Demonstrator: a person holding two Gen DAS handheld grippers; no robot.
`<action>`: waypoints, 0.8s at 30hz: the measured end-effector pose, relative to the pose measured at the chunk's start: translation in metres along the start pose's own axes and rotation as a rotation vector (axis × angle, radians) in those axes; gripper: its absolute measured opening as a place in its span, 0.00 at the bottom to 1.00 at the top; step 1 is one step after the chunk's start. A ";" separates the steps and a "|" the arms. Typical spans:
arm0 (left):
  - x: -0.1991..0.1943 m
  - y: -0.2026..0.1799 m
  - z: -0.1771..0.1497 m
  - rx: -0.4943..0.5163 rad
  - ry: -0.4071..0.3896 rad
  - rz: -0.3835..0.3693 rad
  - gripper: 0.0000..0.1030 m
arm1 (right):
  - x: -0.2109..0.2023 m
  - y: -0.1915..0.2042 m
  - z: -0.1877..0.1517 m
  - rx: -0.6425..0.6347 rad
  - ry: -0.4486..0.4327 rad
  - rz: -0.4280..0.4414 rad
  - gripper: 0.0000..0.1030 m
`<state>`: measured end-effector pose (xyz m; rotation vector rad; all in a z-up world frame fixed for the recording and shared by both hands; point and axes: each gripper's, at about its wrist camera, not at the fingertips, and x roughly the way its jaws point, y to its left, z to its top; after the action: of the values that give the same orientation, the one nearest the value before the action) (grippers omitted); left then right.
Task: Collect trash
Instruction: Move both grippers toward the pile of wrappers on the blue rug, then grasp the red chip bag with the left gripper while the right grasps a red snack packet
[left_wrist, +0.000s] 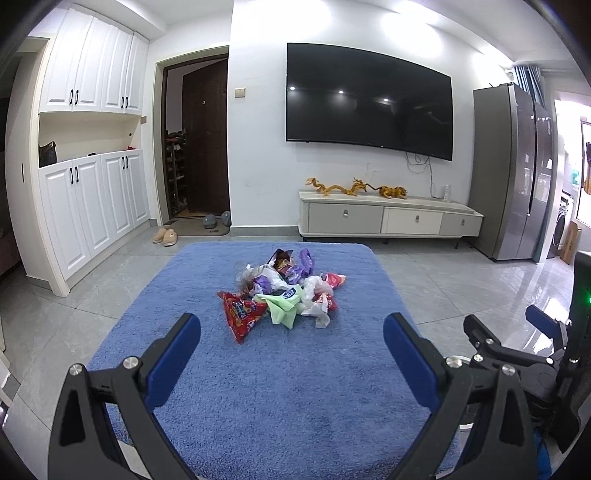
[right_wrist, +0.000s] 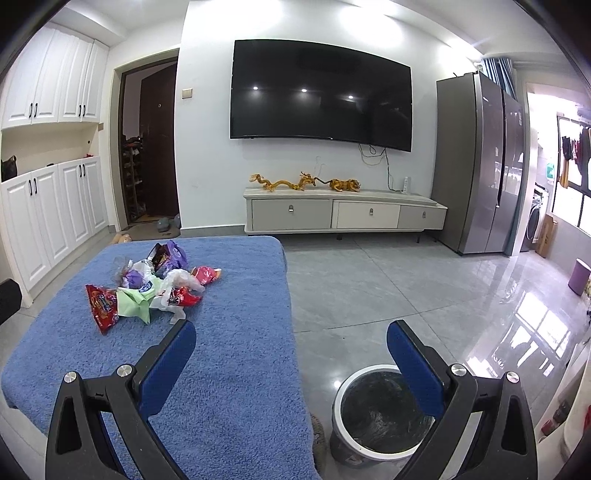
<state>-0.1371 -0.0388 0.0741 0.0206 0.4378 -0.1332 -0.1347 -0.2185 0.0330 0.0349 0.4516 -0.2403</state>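
1. A pile of wrappers (left_wrist: 284, 291) lies in the middle of a blue blanket (left_wrist: 258, 387).
2. The left gripper (left_wrist: 291, 332) is spread wide, empty, near the pile.
3. The right gripper (right_wrist: 291, 339) is wide, empty, above a bin (right_wrist: 376, 410) beside the blanket.

**Both grippers spread wide, holding nothing**

The left gripper (left_wrist: 291, 328) points level and forward, its two blue-padded fingers (left_wrist: 173, 358) far apart with nothing between them. The right gripper (right_wrist: 291, 332) sits alongside it in the same forward pose, its blue pads (right_wrist: 413, 365) likewise spread and empty.
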 end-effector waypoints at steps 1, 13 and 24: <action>0.000 0.000 0.000 -0.001 0.000 -0.003 0.97 | 0.000 0.000 0.000 0.005 -0.003 0.001 1.00; 0.013 0.023 -0.001 -0.036 0.000 0.040 0.97 | -0.005 -0.016 0.004 0.067 -0.060 0.017 1.00; 0.073 0.101 -0.022 -0.102 0.125 0.075 0.97 | 0.032 -0.007 -0.002 0.006 0.065 0.104 1.00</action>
<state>-0.0675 0.0529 0.0227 -0.0551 0.5673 -0.0353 -0.1095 -0.2327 0.0170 0.0725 0.5120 -0.1383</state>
